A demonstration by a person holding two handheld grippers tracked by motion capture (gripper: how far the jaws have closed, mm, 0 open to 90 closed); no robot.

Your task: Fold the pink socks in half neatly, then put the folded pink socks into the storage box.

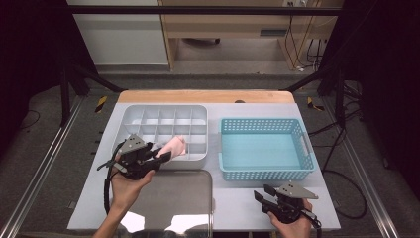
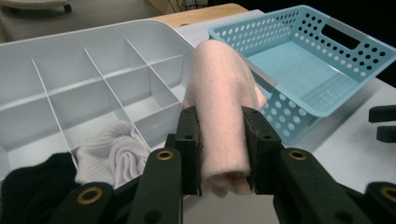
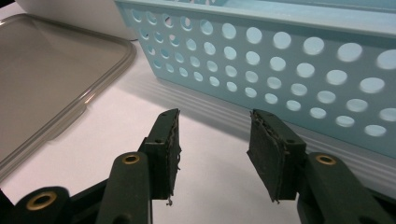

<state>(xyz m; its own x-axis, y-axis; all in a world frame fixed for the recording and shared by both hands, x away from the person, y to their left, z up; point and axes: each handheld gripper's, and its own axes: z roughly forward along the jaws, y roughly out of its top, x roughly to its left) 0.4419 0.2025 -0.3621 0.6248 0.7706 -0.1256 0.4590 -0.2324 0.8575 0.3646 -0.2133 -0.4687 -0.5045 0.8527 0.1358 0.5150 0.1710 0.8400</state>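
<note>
Item: pink rolled cloth [image 2: 222, 100], clamped in left gripper [image 2: 223, 154] over white divided organizer [image 2: 70, 88].
Risk: cloth could snag a divider or unroll; right gripper [image 3: 212, 151] gapes empty.

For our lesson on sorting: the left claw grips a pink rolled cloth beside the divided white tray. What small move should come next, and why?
Probably carry the pink cloth a little further over an empty compartment of the white tray. The left claw is clamped on it near the tray's corner, where two near cells already hold cloths.

A fixed camera looks down from above the table's near edge. Two close, low cameras ride the grippers; all three share the blue basket [image 1: 266, 148] [image 2: 322, 70] [image 3: 299, 60].
</note>
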